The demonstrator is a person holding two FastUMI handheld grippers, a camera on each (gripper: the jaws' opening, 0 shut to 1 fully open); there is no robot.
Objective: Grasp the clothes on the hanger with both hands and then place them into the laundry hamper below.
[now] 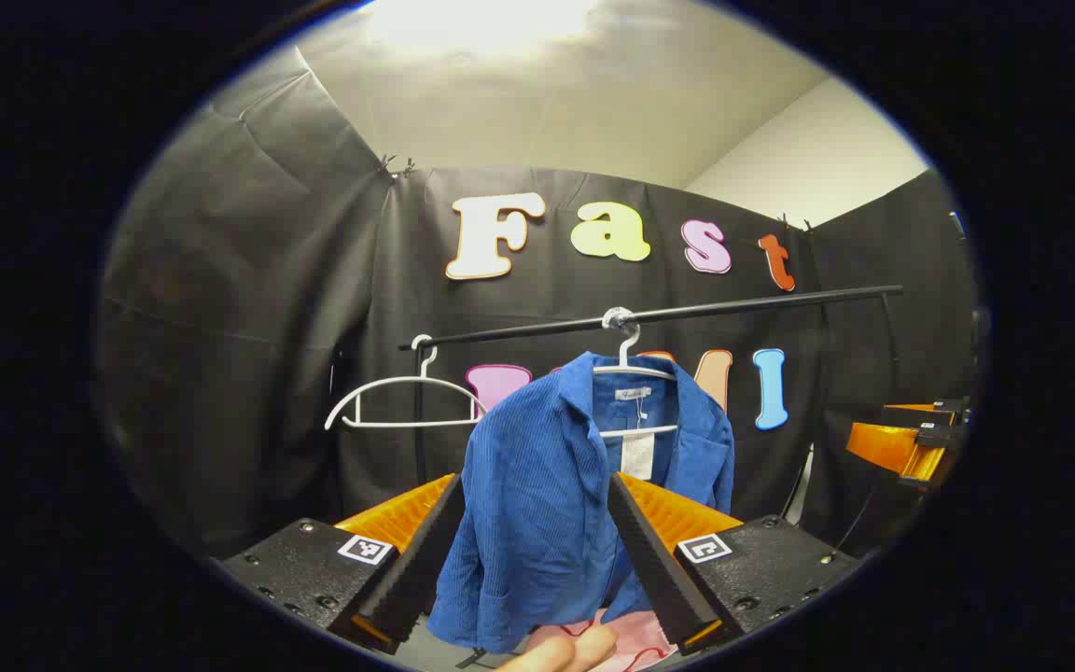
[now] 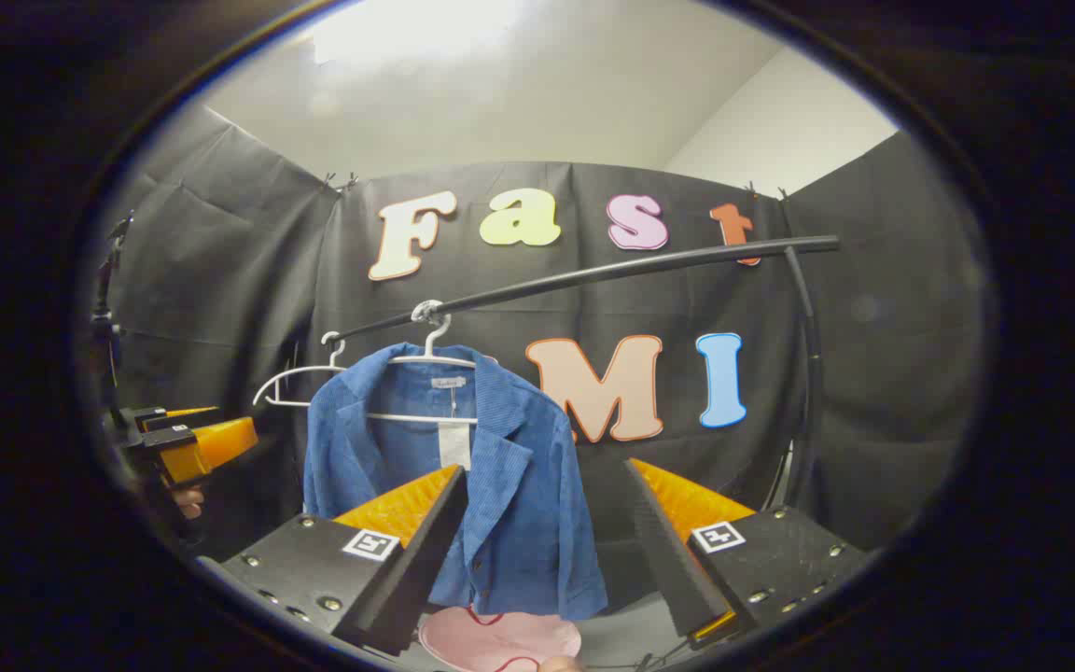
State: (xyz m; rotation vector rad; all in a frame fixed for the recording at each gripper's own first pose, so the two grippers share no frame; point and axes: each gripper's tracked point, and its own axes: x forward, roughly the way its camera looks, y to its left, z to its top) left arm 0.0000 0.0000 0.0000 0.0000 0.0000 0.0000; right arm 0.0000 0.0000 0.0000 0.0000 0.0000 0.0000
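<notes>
Blue jacket [image 1: 537,495] on white hanger [image 1: 633,373], both tongs spread, nothing pinched.

Jacket hung from the black rail [image 1: 743,306], right of an empty hanger [image 1: 404,403]. Left tongs [image 1: 537,560] framed its left half without touching; hem cut off low. Right tongs [image 2: 542,551] stood apart, open room right of the jacket. Pink hamper [image 2: 500,639] below, mostly hidden; rim hard to make out.

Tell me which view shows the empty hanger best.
Left gripper view: the empty hanger hangs clear on the rail, beside the shirt. In the right gripper view the shirt covers part of it, and it sits smaller.
</notes>
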